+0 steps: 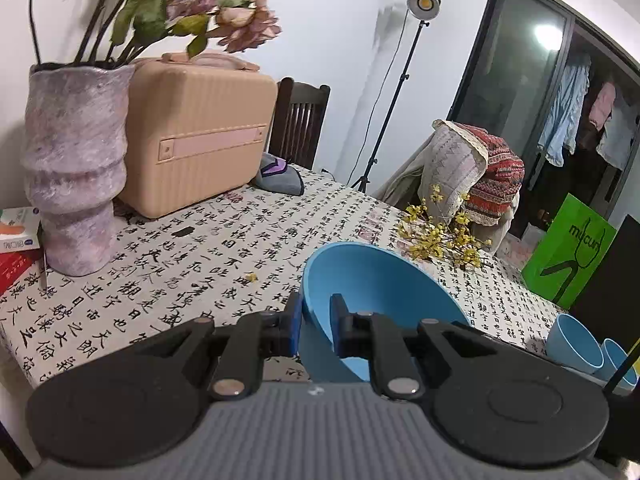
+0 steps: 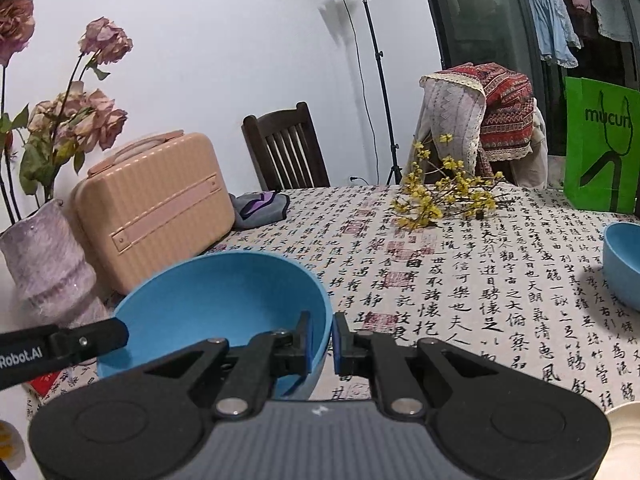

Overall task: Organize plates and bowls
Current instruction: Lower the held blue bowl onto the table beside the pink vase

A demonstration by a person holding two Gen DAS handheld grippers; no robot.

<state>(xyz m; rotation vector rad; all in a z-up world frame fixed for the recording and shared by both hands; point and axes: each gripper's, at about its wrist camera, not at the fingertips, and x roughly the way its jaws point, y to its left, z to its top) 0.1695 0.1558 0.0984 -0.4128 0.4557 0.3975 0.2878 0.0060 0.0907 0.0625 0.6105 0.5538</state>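
Note:
A large blue bowl (image 1: pixel 380 280) hangs just above the table, held by both grippers. My left gripper (image 1: pixel 316 312) is shut on the bowl's left rim, one pad inside the wall and one outside. In the right wrist view the same bowl (image 2: pixel 224 292) fills the lower left, and my right gripper (image 2: pixel 323 340) is shut on its right rim. The left gripper's finger (image 2: pixel 116 330) reaches in from the left edge to the opposite rim. Two smaller blue bowls (image 1: pixel 574 344) stand at the table's right edge; one of them (image 2: pixel 622 264) shows in the right wrist view. A white plate (image 2: pixel 626 436) peeks in at the bottom right.
A mauve vase (image 1: pixel 72 184) with dried flowers and a beige case (image 1: pixel 196 132) stand at the back left. A yellow flower sprig (image 1: pixel 440 236) lies mid-table. A green bag (image 2: pixel 600 148) stands at the far right. Chairs and a lamp stand (image 2: pixel 378 80) are behind the calligraphy tablecloth (image 2: pixel 480 280).

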